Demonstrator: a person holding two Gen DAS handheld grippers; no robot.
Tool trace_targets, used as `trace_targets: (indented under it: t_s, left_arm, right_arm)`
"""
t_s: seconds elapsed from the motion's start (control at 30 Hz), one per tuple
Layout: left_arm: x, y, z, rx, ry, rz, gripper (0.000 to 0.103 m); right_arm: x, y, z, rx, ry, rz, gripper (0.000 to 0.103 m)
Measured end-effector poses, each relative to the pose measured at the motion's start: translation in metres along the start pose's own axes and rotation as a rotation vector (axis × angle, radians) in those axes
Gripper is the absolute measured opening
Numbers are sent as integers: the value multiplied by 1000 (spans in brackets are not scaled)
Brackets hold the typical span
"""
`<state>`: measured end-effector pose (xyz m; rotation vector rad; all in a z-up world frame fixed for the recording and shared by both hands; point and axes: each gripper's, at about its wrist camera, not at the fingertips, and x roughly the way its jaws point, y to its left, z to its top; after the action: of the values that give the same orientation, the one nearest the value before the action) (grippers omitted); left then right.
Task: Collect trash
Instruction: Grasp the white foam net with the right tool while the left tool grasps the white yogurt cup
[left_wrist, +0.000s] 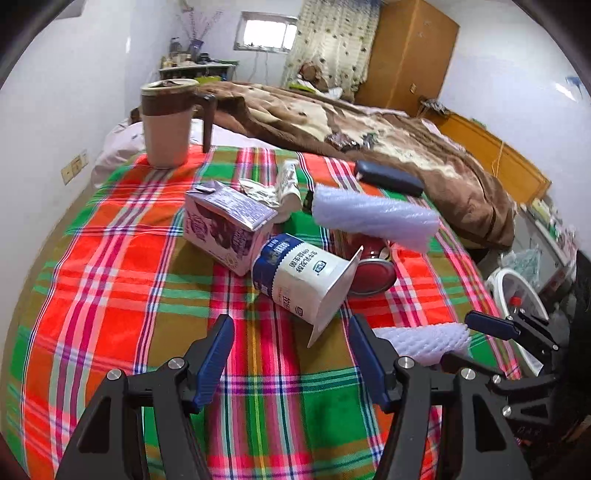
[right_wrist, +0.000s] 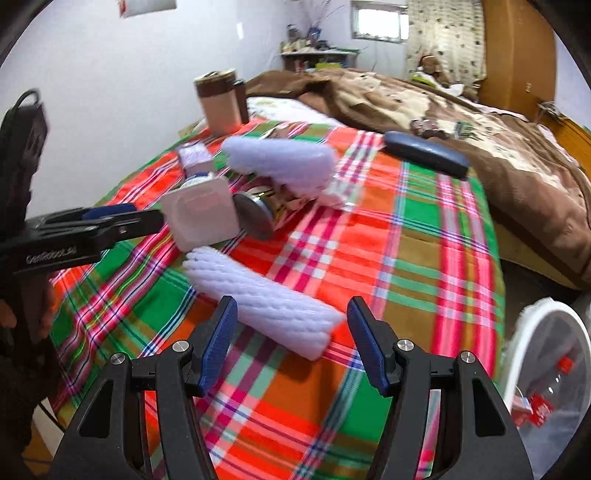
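Both grippers, left gripper (left_wrist: 291, 354) and right gripper (right_wrist: 291, 336), are hanging spread and empty, the right lining up on the foam sleeve (right_wrist: 258, 302) near the worktop's (right_wrist: 424, 258) bin-side edge.

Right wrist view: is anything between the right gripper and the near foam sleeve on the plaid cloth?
Nothing visible. The right gripper is open, and the near foam sleeve lies just ahead of its fingertips on the plaid cloth. The yogurt cup and the can lie beyond it, not in the path.
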<state>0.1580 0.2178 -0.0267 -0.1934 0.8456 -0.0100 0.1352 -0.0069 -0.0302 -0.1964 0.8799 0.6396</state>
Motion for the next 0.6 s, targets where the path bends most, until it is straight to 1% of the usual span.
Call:
trace_targets:
  t_s: [0.1,0.2,0.4,0.43,0.5,0.53,0.6]
  left_arm:
    - [6,5,4,-4,10,7,64]
    - [6,15,6,-11,5,39,64]
    - [1,39,7,-53,-3,96,64]
    - [0,43,8,-63,-3,100,64]
    - [0,49,9,-80,-4,105,64]
    - [0,52,8,-88,-4,106,64]
    - [-3,53,8,-98,-11,92,64]
  right_arm:
    - [6,5,-1,-34,28,8,63]
    - [8,7,-2,-55,44,2,63]
    - [6,6,-5,-47,53,1,62]
    - [7,6,-5,-44,52,0,58]
    - [8,6,-4,-45,48,-16,43]
    - [7,6,-5,-40,47,-22,40]
    - [8,5,-4,-32,43,-21,29]
